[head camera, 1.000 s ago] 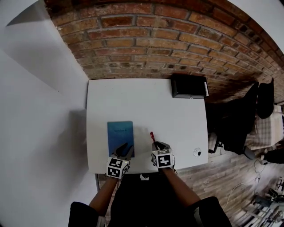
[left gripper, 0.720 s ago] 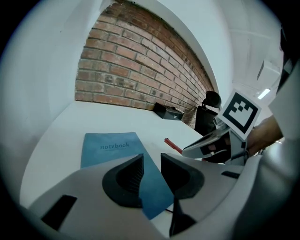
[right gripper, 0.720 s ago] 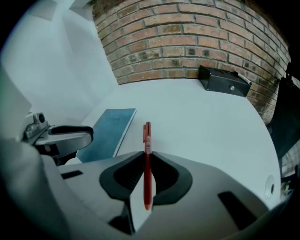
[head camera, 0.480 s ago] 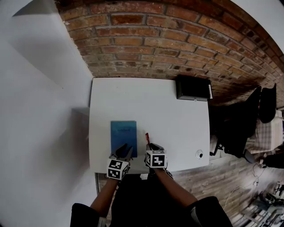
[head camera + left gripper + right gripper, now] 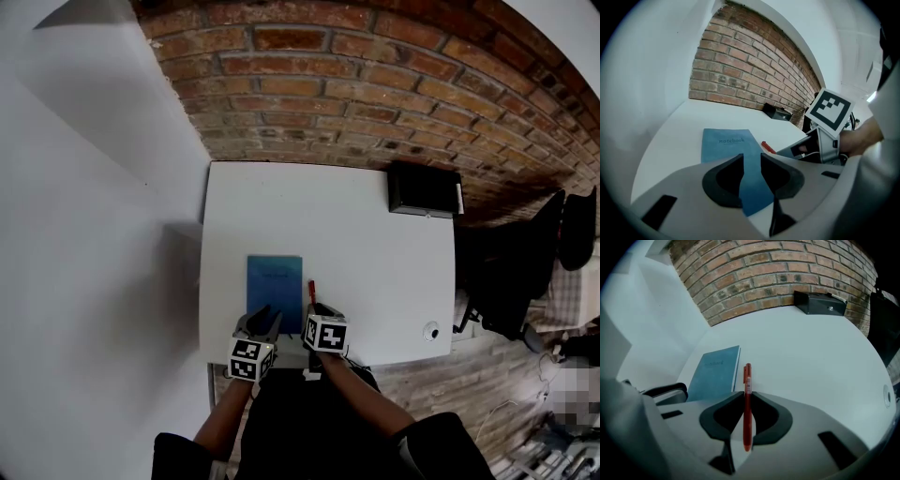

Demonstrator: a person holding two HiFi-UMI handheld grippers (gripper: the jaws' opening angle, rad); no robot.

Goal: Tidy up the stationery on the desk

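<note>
A blue notebook (image 5: 274, 281) lies flat on the white desk (image 5: 366, 225), near its front left. My left gripper (image 5: 263, 316) hovers at the notebook's (image 5: 725, 143) near edge. Its jaws stand apart, and the cover's near right corner shows through the gap. My right gripper (image 5: 315, 306) is shut on a red pen (image 5: 747, 394). The pen (image 5: 311, 287) points away from me, just right of the notebook's right edge (image 5: 735, 373). In the left gripper view the pen's tip (image 5: 768, 147) pokes out beside the right gripper (image 5: 799, 149).
A black box (image 5: 424, 190) sits at the desk's back right corner against the brick wall (image 5: 375, 103). A small round object (image 5: 430, 331) lies near the front right edge. A white wall (image 5: 94, 234) runs along the left. Dark furniture (image 5: 525, 262) stands to the right.
My right gripper has carried the pen left, from a clear gap away to right beside the notebook's right edge. The left gripper has shifted a little left along the near edge. The notebook stayed put.
</note>
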